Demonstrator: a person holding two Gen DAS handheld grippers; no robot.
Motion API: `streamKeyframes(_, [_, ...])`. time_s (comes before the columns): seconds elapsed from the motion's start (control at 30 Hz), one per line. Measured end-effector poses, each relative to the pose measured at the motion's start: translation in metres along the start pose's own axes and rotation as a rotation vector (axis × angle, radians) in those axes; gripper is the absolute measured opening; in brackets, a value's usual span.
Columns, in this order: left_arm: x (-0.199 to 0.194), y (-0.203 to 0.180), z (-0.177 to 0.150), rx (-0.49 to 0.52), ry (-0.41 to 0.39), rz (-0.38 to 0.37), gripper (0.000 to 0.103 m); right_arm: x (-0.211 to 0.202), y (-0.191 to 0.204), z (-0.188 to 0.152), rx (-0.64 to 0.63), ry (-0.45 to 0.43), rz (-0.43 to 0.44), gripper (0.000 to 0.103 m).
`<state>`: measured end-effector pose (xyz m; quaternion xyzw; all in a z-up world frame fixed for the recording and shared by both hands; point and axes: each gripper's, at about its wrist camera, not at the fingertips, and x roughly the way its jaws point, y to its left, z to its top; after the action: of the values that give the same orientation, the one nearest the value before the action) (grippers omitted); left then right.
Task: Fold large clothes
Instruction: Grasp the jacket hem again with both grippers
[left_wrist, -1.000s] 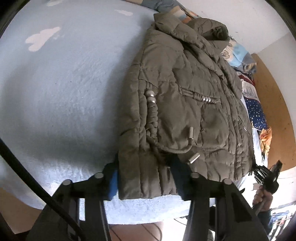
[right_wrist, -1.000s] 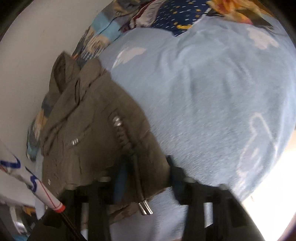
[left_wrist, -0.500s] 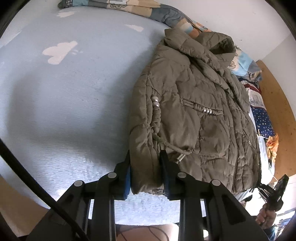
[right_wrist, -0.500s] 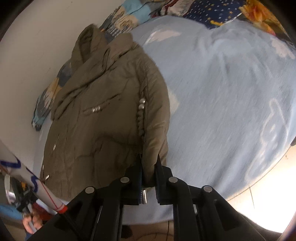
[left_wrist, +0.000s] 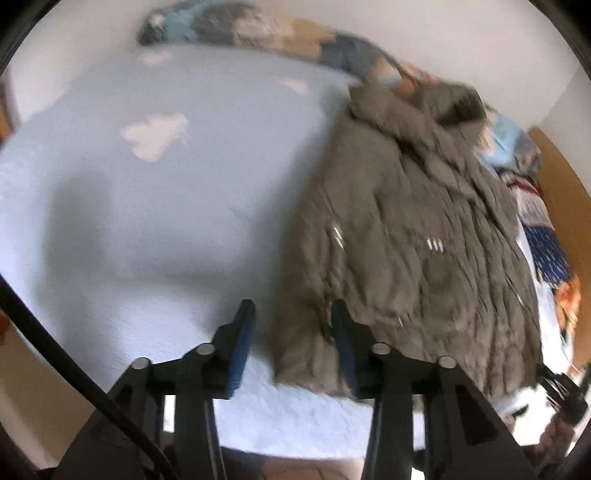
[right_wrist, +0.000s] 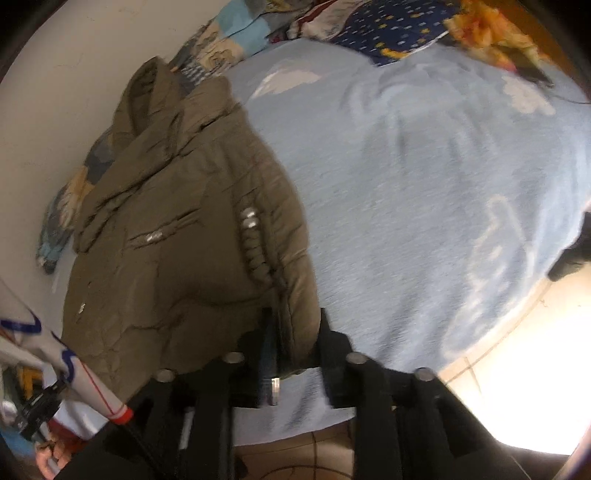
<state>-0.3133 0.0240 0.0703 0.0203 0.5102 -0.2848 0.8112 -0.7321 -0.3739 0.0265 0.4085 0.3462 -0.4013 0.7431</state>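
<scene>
1. The left gripper (left_wrist: 291, 325) is opening; its jaws stand spread over the hem corner of the olive-brown quilted jacket (left_wrist: 413, 251), not pinching it.
2. The jacket lies flat on the light-blue bed cover (left_wrist: 155, 229).
3. The right gripper (right_wrist: 295, 339) is also opening around the other hem edge; I think both should regrip evenly before folding.

Olive-brown jacket (left_wrist: 413, 243); pale blue bedsheet (left_wrist: 166, 221), white cloud print.

Soft daylight, motion blur throughout, fisheye-curved edges, white glare at right view's lower corner.
</scene>
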Motion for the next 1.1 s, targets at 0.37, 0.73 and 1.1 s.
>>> streamKeyframes(0.37, [0.007, -0.103, -0.005, 0.286, -0.069, -0.022, 0.058, -0.018, 0.069, 0.007, -0.203, -0.180, 0.046, 0.037])
streamKeyframes(0.73, [0.069, -0.169, -0.040, 0.441, 0.062, 0.036, 0.063, 0.056, 0.129, -0.016, -0.392, -0.006, 0.000, 0.038])
streamKeyframes(1.1, [0.081, -0.172, -0.049, 0.452, 0.045, 0.074, 0.076, 0.067, 0.134, -0.025, -0.460, -0.016, -0.063, 0.042])
